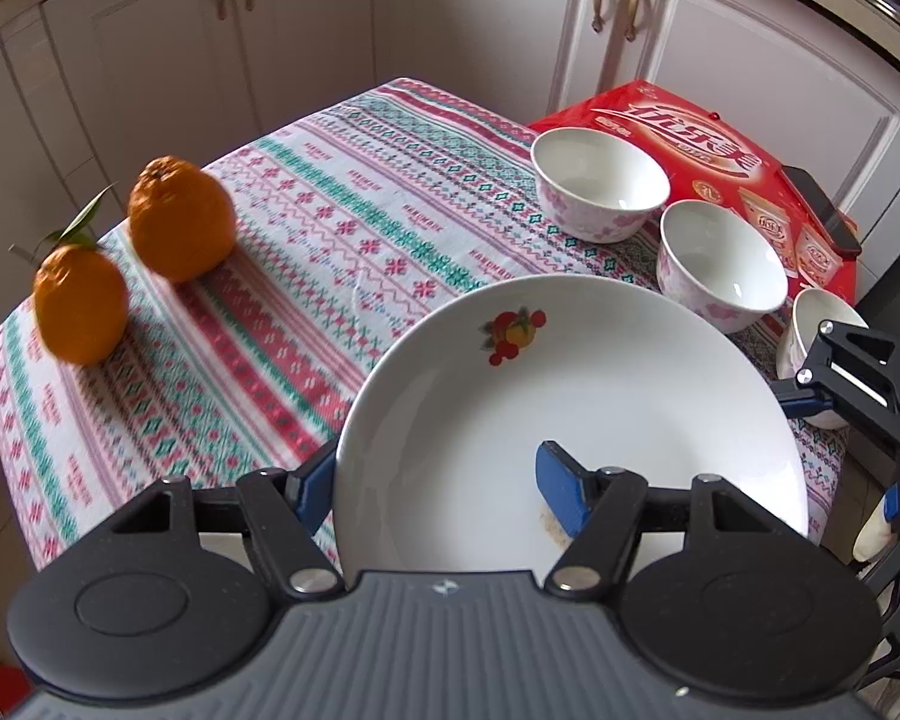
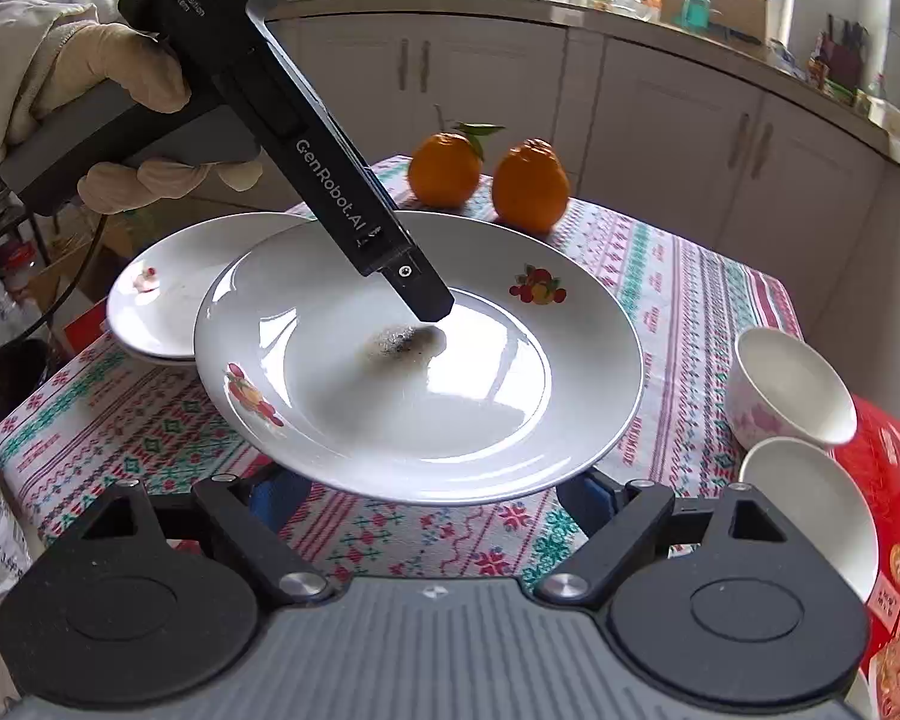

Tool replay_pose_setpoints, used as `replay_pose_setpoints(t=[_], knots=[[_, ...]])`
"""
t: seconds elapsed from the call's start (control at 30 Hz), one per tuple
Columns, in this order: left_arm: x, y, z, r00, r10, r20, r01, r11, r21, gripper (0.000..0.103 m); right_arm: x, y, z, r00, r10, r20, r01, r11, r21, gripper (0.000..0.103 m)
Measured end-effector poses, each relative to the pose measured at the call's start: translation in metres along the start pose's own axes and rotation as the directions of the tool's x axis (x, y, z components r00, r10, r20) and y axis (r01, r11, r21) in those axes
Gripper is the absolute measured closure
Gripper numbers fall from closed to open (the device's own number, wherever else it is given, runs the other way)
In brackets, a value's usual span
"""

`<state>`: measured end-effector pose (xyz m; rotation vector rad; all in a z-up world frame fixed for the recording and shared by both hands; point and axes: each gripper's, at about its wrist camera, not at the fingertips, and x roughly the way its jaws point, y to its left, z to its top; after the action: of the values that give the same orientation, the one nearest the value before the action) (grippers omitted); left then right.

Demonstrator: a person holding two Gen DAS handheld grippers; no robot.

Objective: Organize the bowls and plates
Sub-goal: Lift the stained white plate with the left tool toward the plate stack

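A white plate with a fruit print (image 1: 570, 396) is held above the patterned tablecloth. My left gripper (image 1: 438, 489) is shut on its near rim, one blue finger under the rim and one (image 1: 561, 483) on top. In the right wrist view the same plate (image 2: 420, 372) fills the middle, with the left gripper's finger (image 2: 426, 294) resting in it. My right gripper (image 2: 432, 495) is open, its fingers spread below the plate's near edge. A second white plate (image 2: 168, 288) lies behind on the left. Three white bowls with pink flowers (image 1: 600, 183) (image 1: 720, 258) (image 1: 810, 330) stand at the right.
Two oranges (image 1: 180, 219) (image 1: 81, 303) sit at the table's far left corner. A red box (image 1: 690, 138) with a dark phone (image 1: 822, 210) on it lies at the right. White cabinets (image 1: 450, 18) stand behind the table. Two bowls show in the right wrist view (image 2: 792, 387) (image 2: 810, 516).
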<state>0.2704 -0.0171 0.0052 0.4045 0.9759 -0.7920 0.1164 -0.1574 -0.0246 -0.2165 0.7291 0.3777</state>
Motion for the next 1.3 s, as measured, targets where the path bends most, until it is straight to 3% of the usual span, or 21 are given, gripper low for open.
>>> replay_pose_setpoints(t=[0.77,1.3], knots=[[-0.049,0.044,-0.074,0.995,0.092,0.03,-0.085,0.978,-0.19,0.035,0.014,0.058,0.026,0.991,0.131,-0.005,-0.13,0.977,-0.17,0.012],[-0.04,0.091,-0.104,0.995,0.102,0.017,-0.091,0.944,-0.318,0.035,0.054,0.074,0.049,0.982,0.182,-0.047,-0.188,0.952,-0.243,0.012]])
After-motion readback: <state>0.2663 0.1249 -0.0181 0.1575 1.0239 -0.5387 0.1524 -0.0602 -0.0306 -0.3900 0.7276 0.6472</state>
